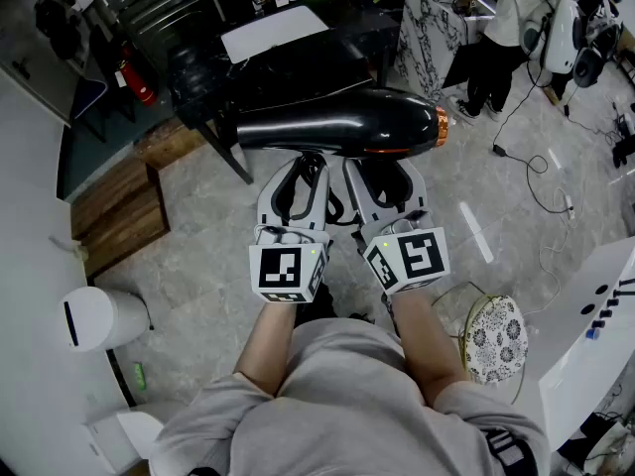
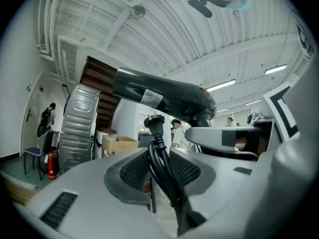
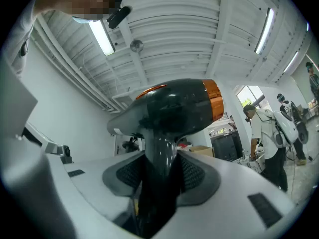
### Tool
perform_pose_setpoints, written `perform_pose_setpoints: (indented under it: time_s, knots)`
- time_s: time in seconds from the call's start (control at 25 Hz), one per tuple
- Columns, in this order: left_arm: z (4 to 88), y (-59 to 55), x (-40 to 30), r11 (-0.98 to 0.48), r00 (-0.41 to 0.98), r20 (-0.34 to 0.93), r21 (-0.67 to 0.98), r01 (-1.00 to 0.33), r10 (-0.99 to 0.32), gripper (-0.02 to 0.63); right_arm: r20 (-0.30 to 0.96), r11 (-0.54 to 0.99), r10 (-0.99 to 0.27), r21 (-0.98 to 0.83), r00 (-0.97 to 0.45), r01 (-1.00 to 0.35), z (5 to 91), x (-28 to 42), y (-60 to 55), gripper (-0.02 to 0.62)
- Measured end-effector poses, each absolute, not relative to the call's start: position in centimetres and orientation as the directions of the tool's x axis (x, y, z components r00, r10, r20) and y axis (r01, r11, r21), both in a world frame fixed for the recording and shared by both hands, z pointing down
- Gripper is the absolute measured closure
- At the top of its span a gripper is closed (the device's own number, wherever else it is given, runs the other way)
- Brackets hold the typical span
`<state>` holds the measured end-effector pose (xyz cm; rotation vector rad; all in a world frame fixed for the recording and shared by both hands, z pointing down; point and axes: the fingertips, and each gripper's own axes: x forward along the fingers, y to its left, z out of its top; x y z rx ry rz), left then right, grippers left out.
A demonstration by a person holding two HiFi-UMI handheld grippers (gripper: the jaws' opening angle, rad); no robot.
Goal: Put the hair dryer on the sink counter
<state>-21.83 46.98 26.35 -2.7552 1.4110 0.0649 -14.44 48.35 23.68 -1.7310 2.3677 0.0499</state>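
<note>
Hair dryer (image 1: pixel 337 124), black with an orange ring at its right end, lies level in the air over the floor (image 1: pixel 198 231), just beyond both grippers. The right gripper (image 3: pixel 158 176) is clamped on its handle (image 3: pixel 160 151). The left gripper (image 2: pixel 158 176) is clamped on the bundled cord (image 2: pixel 160 156), with the plug (image 2: pixel 153 122) on top.

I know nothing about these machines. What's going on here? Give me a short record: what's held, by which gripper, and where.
thing: hair dryer, black with an orange ring
right gripper: jaws shut on the hair dryer's handle
left gripper: jaws shut on the folded cord, plug sticking up
where: in the air above the grey floor
</note>
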Motion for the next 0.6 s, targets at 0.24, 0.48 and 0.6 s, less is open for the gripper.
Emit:
perform_pose_setpoints:
  time_s: [0.24, 0.48, 0.6]
  knots:
    - [27.0, 48.1, -21.3, -0.597, 0.598, -0.031, -0.035, -0.802, -0.801, 0.462, -0.188, 0.305, -0.940, -0.097, -0.283, -0.947, 24.3, -14.5, 49.5, 0.407]
    - [28.1, 48.8, -21.3, -0.609, 0.609, -0.006, -0.034, -0.793, -0.793, 0.463, -0.164, 0.276, -0.953, -0.137, -0.253, -0.951, 25.7, -14.2, 50.2, 0.407]
    - [28.1, 48.5, -20.2, -0.628, 0.629, -0.009, -0.034, -0.777, -0.778, 0.463, -0.166, 0.257, -0.958, -0.132, -0.234, -0.957, 25.6, -13.2, 50.0, 0.407]
